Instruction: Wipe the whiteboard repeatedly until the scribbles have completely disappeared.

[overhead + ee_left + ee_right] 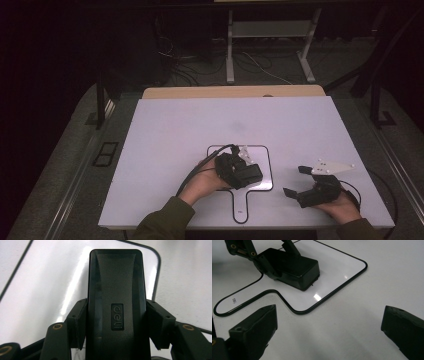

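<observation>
At the near edge of the white surface (165, 130), seen from the high view, two forearms in dark green sleeves enter from below, each hand holding a gripper. The right gripper (295, 181) rests low on the surface at the near right, its fingers spread wide with nothing between them; a grey three-cornered plate (331, 167) sits on top of it. In the right gripper view the two black fingers (254, 327) stand far apart above bare white surface.

Slightly farther in and toward the centre lies a white paddle-shaped board (256, 152) outlined in black, its handle pointing to the near edge. On it sits a black box-shaped device (247, 175) — a logo plate (117, 316) marks its top face in the left gripper view. The left gripper (234, 169) is closed on this device: its fingers (78, 323) press against both long sides, with the body running forward between them. In the right gripper view the device (295, 265) rests flat on the board (337, 267), held from the far side.

Beyond the surface — a tan strip (232, 92), then a dim floor with cables (175, 65) and a white frame (270, 45).
</observation>
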`<action>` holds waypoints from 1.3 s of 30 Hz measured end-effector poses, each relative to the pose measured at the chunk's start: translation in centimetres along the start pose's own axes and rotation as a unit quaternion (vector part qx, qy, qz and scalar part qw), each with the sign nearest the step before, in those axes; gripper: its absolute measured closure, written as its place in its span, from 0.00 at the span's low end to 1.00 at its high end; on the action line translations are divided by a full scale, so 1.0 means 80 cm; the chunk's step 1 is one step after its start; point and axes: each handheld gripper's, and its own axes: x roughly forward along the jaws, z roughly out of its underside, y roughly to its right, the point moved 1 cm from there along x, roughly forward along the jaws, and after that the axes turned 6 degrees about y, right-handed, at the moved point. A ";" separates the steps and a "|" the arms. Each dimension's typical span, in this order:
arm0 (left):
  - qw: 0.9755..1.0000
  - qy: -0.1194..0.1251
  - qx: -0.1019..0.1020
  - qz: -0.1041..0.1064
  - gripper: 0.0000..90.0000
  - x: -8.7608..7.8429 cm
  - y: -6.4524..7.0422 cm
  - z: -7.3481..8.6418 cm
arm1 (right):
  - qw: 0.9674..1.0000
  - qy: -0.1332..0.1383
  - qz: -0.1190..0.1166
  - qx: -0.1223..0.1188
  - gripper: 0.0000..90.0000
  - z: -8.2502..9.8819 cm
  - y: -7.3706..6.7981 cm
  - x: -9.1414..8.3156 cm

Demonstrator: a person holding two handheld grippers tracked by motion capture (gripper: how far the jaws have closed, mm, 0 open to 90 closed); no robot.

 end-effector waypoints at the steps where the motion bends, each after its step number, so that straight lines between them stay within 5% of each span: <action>1: 1.000 -0.001 0.000 -0.006 0.43 -0.001 -0.002 0.001 | 1.000 0.000 0.000 0.001 0.00 0.000 0.000 0.000; 11: 0.998 -0.005 -0.031 -0.053 0.43 -0.017 -0.034 0.021 | 1.000 -0.001 0.001 0.000 0.00 0.000 0.000 -0.001; 21: 0.995 -0.004 -0.059 -0.074 0.43 -0.030 -0.055 0.039 | 1.000 -0.001 0.000 -0.001 0.00 0.000 0.000 0.000; 31: 0.997 -0.011 -0.035 -0.064 0.43 -0.025 -0.035 0.031 | 1.000 -0.002 0.001 -0.001 0.00 0.000 0.000 0.000; 39: 0.999 -0.011 -0.013 -0.032 0.43 -0.018 -0.010 0.023 | 1.000 -0.002 0.000 -0.002 0.00 0.000 0.000 0.000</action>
